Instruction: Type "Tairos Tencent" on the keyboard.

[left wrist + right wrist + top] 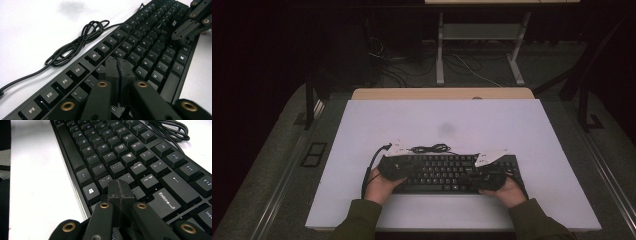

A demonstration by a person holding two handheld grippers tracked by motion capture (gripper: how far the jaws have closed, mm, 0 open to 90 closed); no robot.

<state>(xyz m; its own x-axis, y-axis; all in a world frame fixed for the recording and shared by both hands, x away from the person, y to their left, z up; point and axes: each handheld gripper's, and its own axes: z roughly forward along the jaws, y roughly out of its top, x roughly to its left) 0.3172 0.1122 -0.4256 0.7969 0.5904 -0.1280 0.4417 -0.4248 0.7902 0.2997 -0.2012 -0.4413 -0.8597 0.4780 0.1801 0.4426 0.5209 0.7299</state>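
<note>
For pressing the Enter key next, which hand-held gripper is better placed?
The right hand-held gripper. Its shut jaws hover right beside the Enter key, while the left hand-held gripper sits over the keyboard's far-left number and letter keys.

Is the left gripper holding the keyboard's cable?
No: in the left gripper view the left gripper is shut with nothing between its jaws, above the keyboard, while the coiled cable lies apart on the table.

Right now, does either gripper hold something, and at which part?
Nothing is held. The left gripper and right gripper are both shut with nothing between the jaws, above the keyboard keys.
</note>
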